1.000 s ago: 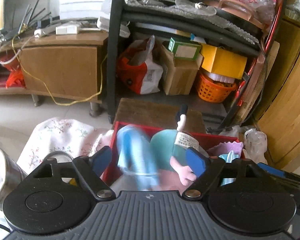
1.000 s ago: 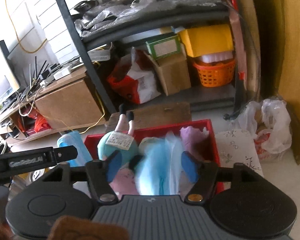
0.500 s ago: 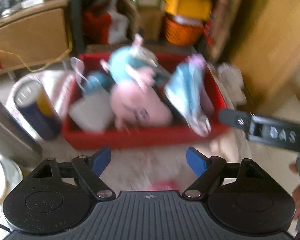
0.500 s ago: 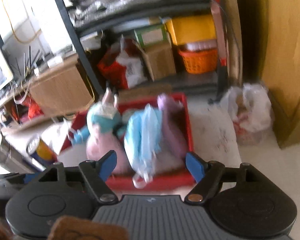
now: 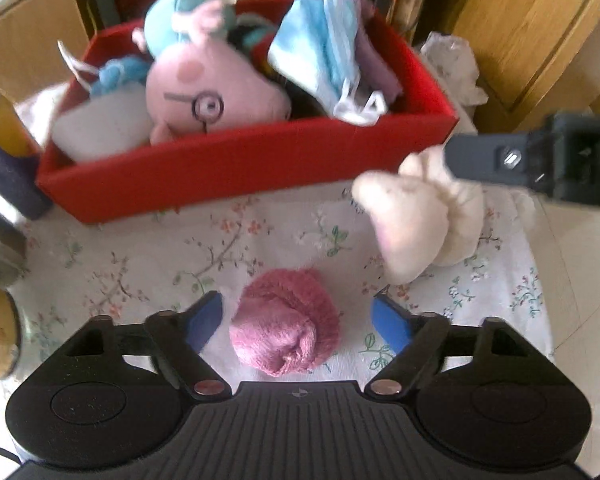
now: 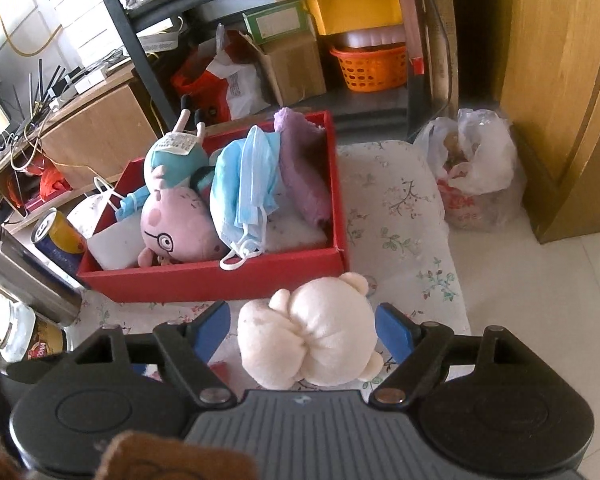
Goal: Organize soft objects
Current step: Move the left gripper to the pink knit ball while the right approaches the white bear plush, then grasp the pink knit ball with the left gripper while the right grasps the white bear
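Red cardboard is forming the box (image 6: 220, 280) filling the middle of the right wrist view, sitting on a floral cloth (image 6: 400, 208). At the far left edge, a steel flask (image 6: 24, 268) and a yellow and blue can (image 6: 58, 236) are standing just beside the box. Inside it, going rightward, a white foam block (image 6: 114, 244), a pink pig plush (image 6: 176, 224), a bundle of blue face masks (image 6: 244, 184) and a purple cloth (image 6: 302, 172) are lying packed together. One mask loop is hanging over the box's front wall. Behind, in the upper part of the frame, a dark shelf is holding an orange basket (image 6: 370, 66). At the right, a plastic bag (image 6: 476, 172) is resting on the floor.

In the lower left wrist view, the left gripper (image 5: 298, 318) is standing wide apart around a pink knitted ball (image 5: 286, 322) on the cloth, its blue pads not touching it. In the lower right wrist view, the right gripper (image 6: 302, 328) is also spread wide around a cream plush toy (image 6: 312, 336) lying in front of the box; whether its right pad is touching the plush is unclear.
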